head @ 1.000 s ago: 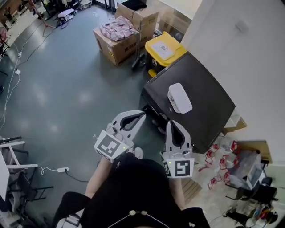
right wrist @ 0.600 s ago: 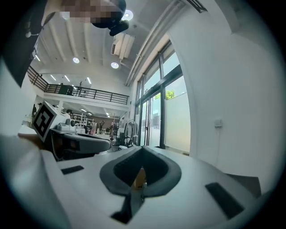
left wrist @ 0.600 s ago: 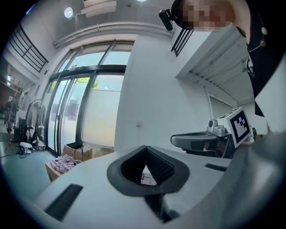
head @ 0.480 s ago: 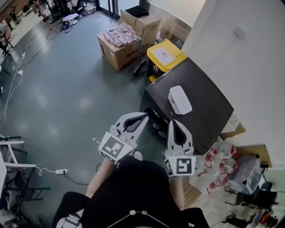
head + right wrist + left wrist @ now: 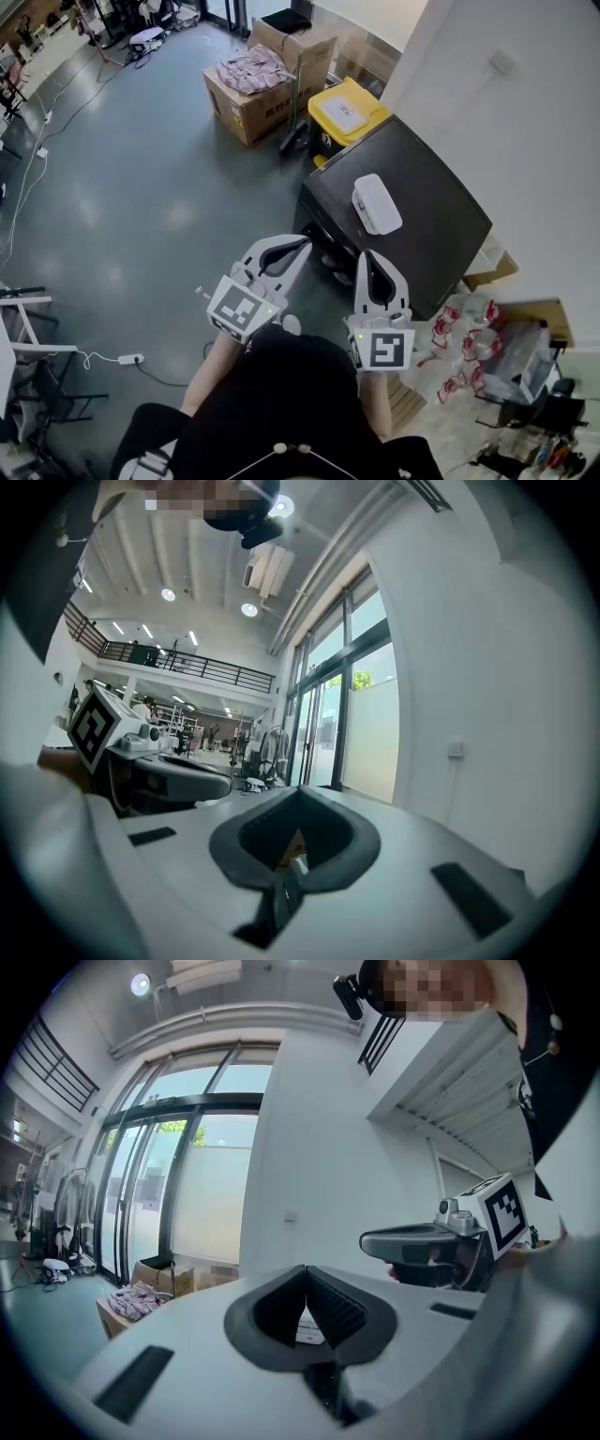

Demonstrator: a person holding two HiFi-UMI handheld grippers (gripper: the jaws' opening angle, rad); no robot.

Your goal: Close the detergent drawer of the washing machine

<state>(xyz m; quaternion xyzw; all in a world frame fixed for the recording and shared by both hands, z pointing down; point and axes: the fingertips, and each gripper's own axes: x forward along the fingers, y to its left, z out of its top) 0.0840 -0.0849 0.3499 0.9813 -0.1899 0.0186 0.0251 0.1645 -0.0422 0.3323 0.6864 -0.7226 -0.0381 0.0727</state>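
Head view: the washing machine stands against the white wall, its dark top bare except for a white box. Both tools are held out level just short of its front edge. The left tool points at the front from the left, and the right tool sits beside it, nearer the corner. Neither touches the machine. The front face is seen at a steep slant. Pale shapes stand out from it between the two tool tips, and the detergent drawer cannot be singled out among them. Behind the machine are a yellow bin with a label on its lid and a cardboard box with print on its side, both too small to read. Each tool's cube carries a black-and-white square marker.

Left gripper view: the left tool is clenched, pads meeting, with nothing between them. A white patch with tiny, unreadable print shows through the gap behind the pads. The right tool is alongside.

Right gripper view: the right tool is likewise clenched and empty. The left tool shows at the left.
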